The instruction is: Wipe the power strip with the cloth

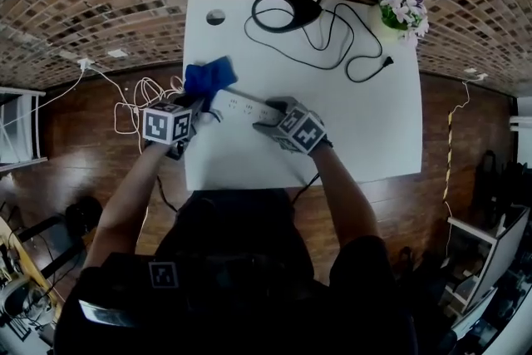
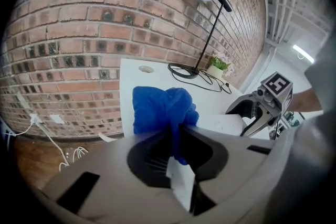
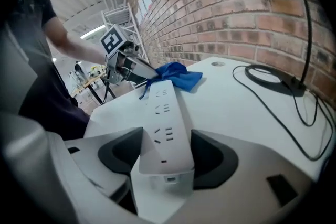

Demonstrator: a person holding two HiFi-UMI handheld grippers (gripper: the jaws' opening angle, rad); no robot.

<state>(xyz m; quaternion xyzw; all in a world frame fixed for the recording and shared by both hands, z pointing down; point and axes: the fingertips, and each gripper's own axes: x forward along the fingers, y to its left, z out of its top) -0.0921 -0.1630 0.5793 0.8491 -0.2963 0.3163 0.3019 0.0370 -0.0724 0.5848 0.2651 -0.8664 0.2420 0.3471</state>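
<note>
A white power strip (image 1: 245,104) lies on the white table (image 1: 366,129), running from left to right. My right gripper (image 1: 270,116) is shut on its near end; in the right gripper view the strip (image 3: 165,128) sits between both pads of that gripper (image 3: 165,157). A crumpled blue cloth (image 1: 208,77) rests at the strip's far end, by the table's left edge. My left gripper (image 1: 199,108) is shut on the cloth. In the left gripper view the cloth (image 2: 160,107) bulges out ahead of that gripper (image 2: 178,139).
A black desk lamp base (image 1: 287,11) and its black cable (image 1: 349,54) lie at the back of the table. A potted flower (image 1: 403,12) stands at the back right corner. White cables (image 1: 141,96) lie on the wooden floor left of the table.
</note>
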